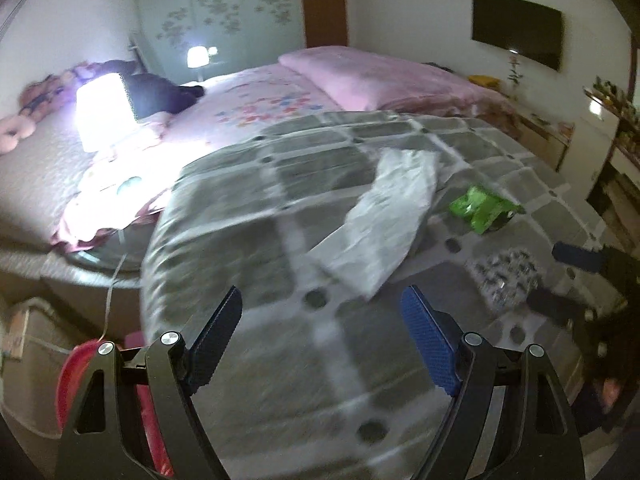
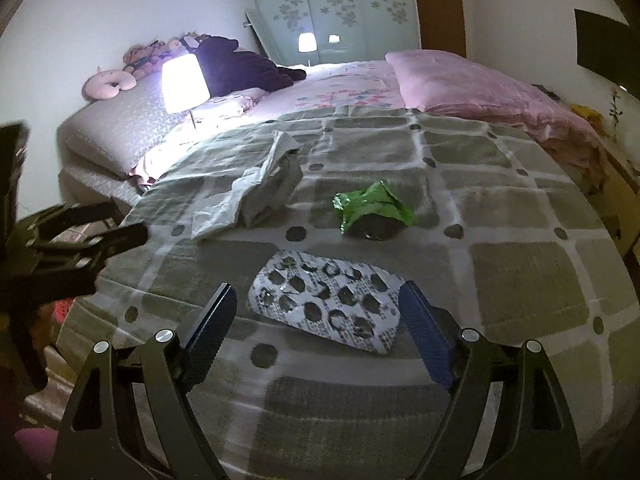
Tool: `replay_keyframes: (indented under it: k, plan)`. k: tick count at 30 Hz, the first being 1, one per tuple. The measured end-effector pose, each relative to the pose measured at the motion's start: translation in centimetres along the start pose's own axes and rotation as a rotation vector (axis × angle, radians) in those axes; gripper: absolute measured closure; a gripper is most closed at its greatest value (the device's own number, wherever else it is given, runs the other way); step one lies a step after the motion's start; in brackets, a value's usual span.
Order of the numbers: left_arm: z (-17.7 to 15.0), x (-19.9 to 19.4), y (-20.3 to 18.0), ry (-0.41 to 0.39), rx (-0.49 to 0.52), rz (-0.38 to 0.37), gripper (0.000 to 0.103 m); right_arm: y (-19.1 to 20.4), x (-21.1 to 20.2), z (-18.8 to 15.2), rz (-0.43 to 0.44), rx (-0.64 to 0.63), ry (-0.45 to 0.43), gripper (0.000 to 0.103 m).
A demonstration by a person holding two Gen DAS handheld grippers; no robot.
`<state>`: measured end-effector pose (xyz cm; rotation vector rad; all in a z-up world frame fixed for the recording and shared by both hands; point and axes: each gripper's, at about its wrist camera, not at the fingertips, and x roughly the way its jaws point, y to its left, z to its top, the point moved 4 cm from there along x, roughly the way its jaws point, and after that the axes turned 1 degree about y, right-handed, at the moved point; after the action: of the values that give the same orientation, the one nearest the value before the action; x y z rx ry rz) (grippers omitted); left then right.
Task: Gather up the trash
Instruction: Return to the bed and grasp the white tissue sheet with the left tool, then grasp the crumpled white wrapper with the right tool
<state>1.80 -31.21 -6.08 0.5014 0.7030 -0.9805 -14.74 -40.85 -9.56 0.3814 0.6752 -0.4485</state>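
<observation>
No brand or wording can be read on any of the trash; the print on the blister sheet (image 2: pixel 326 304) is too blurred to make out. That sheet, silver with dark emptied pockets, lies flat on the grey checked blanket (image 2: pixel 500 272) near its front edge, long axis running left to right and dipping slightly toward the right. The right gripper (image 2: pixel 318 316) hovers just above it, jaws spread wide on either side of the sheet and holding nothing. Behind the sheet, toward the middle of the blanket, sits a crumpled green wrapper (image 2: pixel 374 204) over something dark. A white plastic bag (image 1: pixel 380 224) lies to the left of the wrapper, its length running from the front toward the far edge. The left gripper (image 1: pixel 322 338) hangs over the blanket's front left part, jaws wide apart and empty.
</observation>
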Motion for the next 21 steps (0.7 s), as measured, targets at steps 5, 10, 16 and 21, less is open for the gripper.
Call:
replay_keyframes:
  k: [5, 10, 16, 21]
  plan:
    - [1.7, 2.5, -1.1, 0.023, 0.024, -0.027, 0.024, -1.3, -0.3, -0.1, -0.007, 0.031, -0.005, 0.023]
    - [2.1, 5.3, -2.3, 0.075, 0.074, -0.035, 0.025, -2.4, -0.4, -0.4, -0.015, 0.057, 0.000, 0.023]
    - [1.8, 6.5, -3.2, 0.097, 0.110, -0.062, 0.054, -3.5, -0.5, -0.6, -0.025, 0.079, 0.001, 0.023]
    - [1.7, 6.3, -4.1, 0.084, 0.152, -0.048, 0.085, -3.7, -0.6, -0.7, -0.020, 0.086, 0.000, 0.023]
